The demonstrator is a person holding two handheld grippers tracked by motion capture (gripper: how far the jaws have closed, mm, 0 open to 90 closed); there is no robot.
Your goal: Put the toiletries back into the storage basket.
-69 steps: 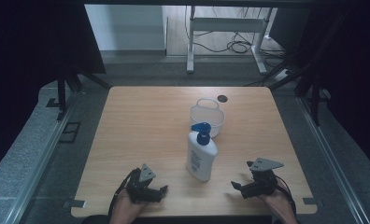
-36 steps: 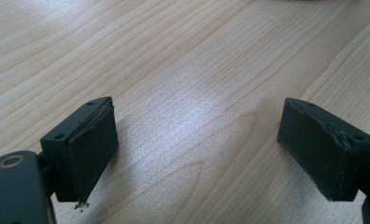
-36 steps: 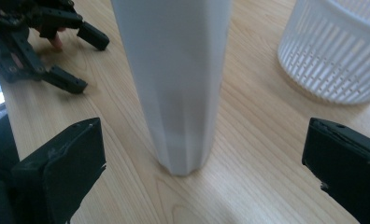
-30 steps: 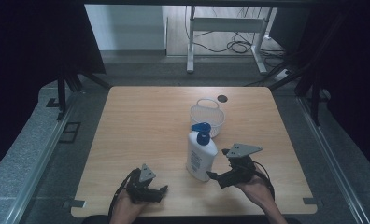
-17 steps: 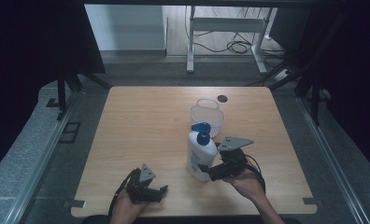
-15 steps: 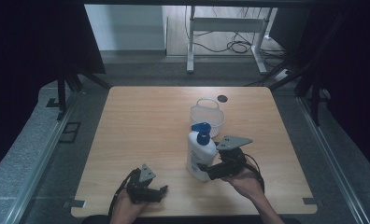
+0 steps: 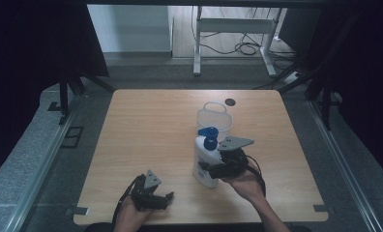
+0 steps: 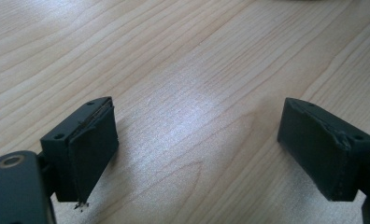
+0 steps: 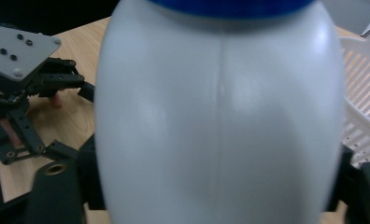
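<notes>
The right gripper (image 7: 210, 170) has moved in around the bottle (image 7: 203, 159).

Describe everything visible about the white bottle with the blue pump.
The bottle is white, smooth plastic by its look, oval-bodied with a faint seam down its side and a blue pump top. It stands upright on the wooden table, just in front of the white basket. The right gripper has its jaws on either side of the body.

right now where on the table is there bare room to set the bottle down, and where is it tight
Free: the wide left half of the table, beyond the left gripper, and the strip along the right edge. Crowded: the middle, where the white bottle stands close in front of the basket, with the right gripper around it.
</notes>
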